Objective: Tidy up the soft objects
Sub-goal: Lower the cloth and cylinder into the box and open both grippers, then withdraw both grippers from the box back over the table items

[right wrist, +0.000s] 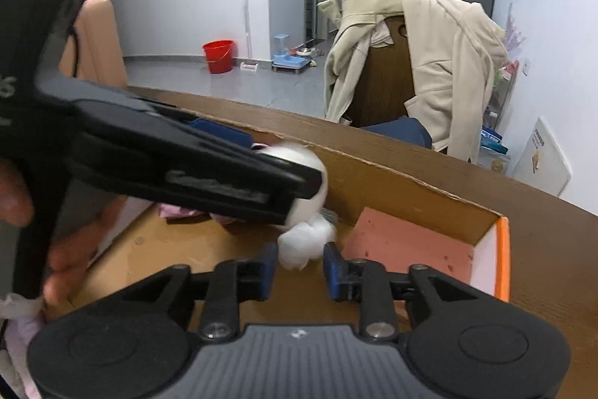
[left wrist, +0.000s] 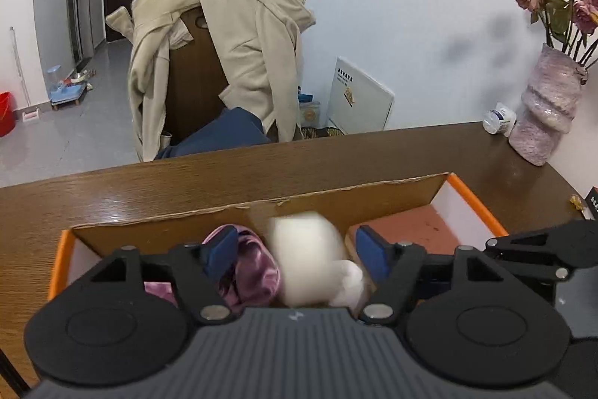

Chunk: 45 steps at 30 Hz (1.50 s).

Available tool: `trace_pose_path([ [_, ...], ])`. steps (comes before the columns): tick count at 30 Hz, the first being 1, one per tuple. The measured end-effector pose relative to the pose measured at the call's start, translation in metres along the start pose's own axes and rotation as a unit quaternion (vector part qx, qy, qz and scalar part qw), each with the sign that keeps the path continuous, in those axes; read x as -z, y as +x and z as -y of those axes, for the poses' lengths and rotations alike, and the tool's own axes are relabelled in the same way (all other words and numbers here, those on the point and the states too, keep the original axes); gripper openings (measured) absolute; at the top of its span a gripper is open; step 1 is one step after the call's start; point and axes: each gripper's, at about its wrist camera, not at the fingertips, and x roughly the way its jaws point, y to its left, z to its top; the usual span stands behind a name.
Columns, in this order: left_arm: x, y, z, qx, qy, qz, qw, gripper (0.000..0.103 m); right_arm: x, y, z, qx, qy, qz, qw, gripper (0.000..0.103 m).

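An open cardboard box with an orange rim (left wrist: 474, 200) (right wrist: 502, 249) lies on the wooden table. Inside are a pink satin cloth (left wrist: 250, 272), a pink foam pad (left wrist: 403, 223) (right wrist: 407, 245), a small white plush lump (left wrist: 351, 283) (right wrist: 304, 243) and a blurred cream soft object (left wrist: 304, 257) in mid-air between my left fingers. My left gripper (left wrist: 299, 249) is open above the box, touching nothing. It crosses the right wrist view as a black body (right wrist: 168, 156). My right gripper (right wrist: 301, 268) is open with the white plush lump just ahead of its tips.
A chair draped with a beige coat (left wrist: 231, 55) (right wrist: 429, 62) stands behind the table. A pink vase of dried roses (left wrist: 545, 107) and a small white bottle (left wrist: 499, 117) stand at the table's back right. A hand (right wrist: 63, 249) holds the left gripper.
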Motion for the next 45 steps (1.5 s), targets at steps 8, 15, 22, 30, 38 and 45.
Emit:
trace_pose_path([
  [8,0.001,-0.025,-0.005,-0.015,-0.018,0.015,0.9996,0.081,-0.002,-0.036,0.011,-0.007,0.011,0.028,1.000,0.047],
  [15,-0.002,-0.105,0.013,-0.037,-0.003,0.045,0.9983,0.083,-0.002,-0.115,0.010,0.012,0.014,0.071,0.997,0.054],
  [22,0.017,-0.212,0.044,-0.037,0.022,0.099,0.9942,0.089,0.023,-0.201,-0.005,0.015,0.010,0.113,0.993,0.066],
  [30,0.139,-0.313,0.057,-0.012,0.014,0.138,0.9903,0.095,0.123,-0.272,-0.037,-0.021,0.013,0.172,0.985,0.075],
  [38,0.246,-0.366,0.052,0.012,-0.040,0.166,0.9853,0.101,0.221,-0.310,-0.077,-0.036,0.032,0.206,0.977,0.082],
  [45,0.333,-0.379,0.073,-0.031,-0.032,0.199,0.9790,0.103,0.310,-0.317,-0.108,0.005,0.048,0.226,0.973,0.087],
])
